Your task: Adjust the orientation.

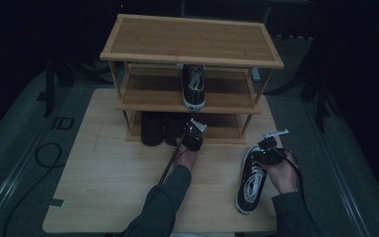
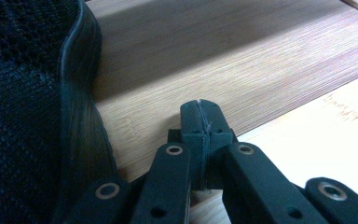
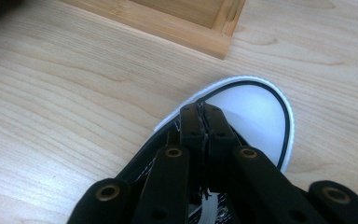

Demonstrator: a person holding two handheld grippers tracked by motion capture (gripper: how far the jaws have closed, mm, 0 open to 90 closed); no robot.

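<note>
One marking reads: "ID" in dark letters on the grey floor mat [image 1: 61, 123], at about nine o'clock from the shoe rack [image 1: 190, 54].

Left forearm runs up the middle of the high view, sleeve grey, hand wrapped round the left gripper [image 1: 193, 134] — jaws pressed flat together, nothing between them. Right hand [image 1: 282, 170] sits lower right, wrist bent inward, holding the right gripper [image 1: 268, 150] tipped downward — jaws closed, tips meeting.
</note>
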